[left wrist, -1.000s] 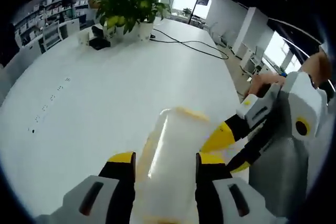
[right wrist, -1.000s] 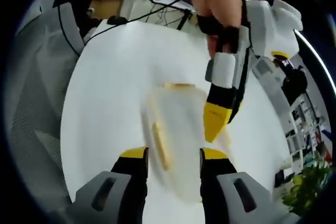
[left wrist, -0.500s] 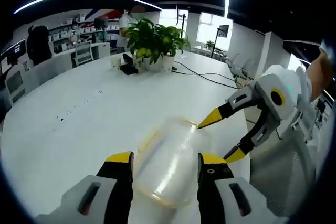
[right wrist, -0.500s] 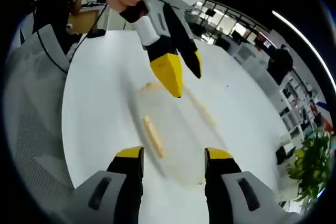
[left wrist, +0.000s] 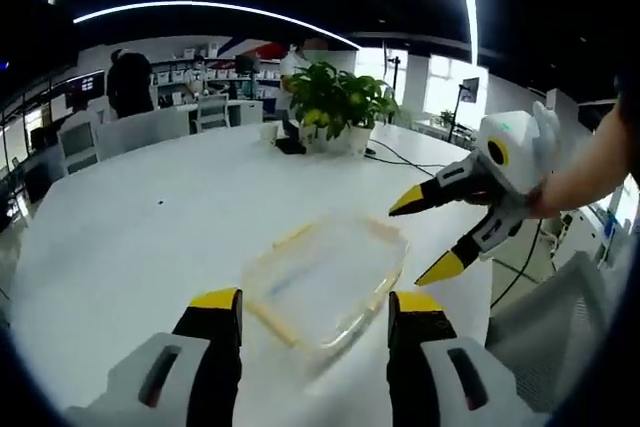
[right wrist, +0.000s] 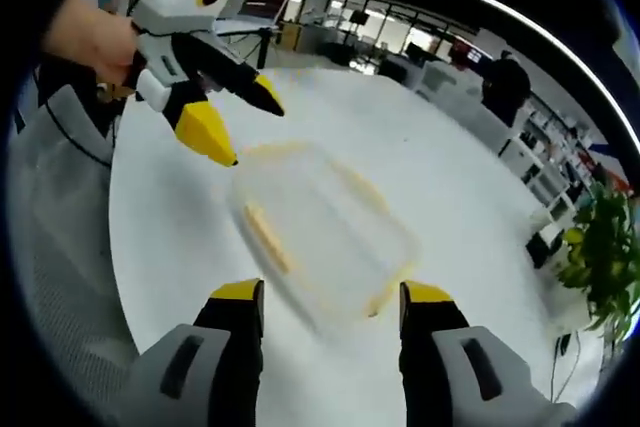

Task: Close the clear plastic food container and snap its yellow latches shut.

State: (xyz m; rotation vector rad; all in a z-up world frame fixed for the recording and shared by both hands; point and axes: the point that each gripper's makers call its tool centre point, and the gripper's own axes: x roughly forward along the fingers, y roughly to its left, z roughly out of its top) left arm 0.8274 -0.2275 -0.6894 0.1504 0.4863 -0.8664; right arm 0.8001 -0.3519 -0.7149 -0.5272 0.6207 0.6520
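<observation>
The clear plastic container [left wrist: 325, 277] lies flat on the white table [left wrist: 150, 237], lid on top, with yellow latches along its edges. In the left gripper view my left gripper [left wrist: 317, 307] is open, hovering just short of its near side. My right gripper [left wrist: 420, 237] comes in from the right, open, tips above the container's far right corner. In the right gripper view the container [right wrist: 320, 232] shows a yellow latch [right wrist: 268, 237] on its left edge. My right gripper [right wrist: 332, 297] is open before it. The left gripper [right wrist: 245, 127] hangs open above its far left end.
A potted plant [left wrist: 340, 102] and black cables [left wrist: 400, 157] sit at the table's far end. Grey mesh chairs stand beside the table [left wrist: 560, 337] [right wrist: 50, 227]. A person [left wrist: 130, 82] stands in the background by desks. The same plant [right wrist: 590, 247] shows at right.
Both grippers have drawn back and up from the container, which they were pressing or straddling a second ago. It now lies free on the table with both grippers apart from it.
</observation>
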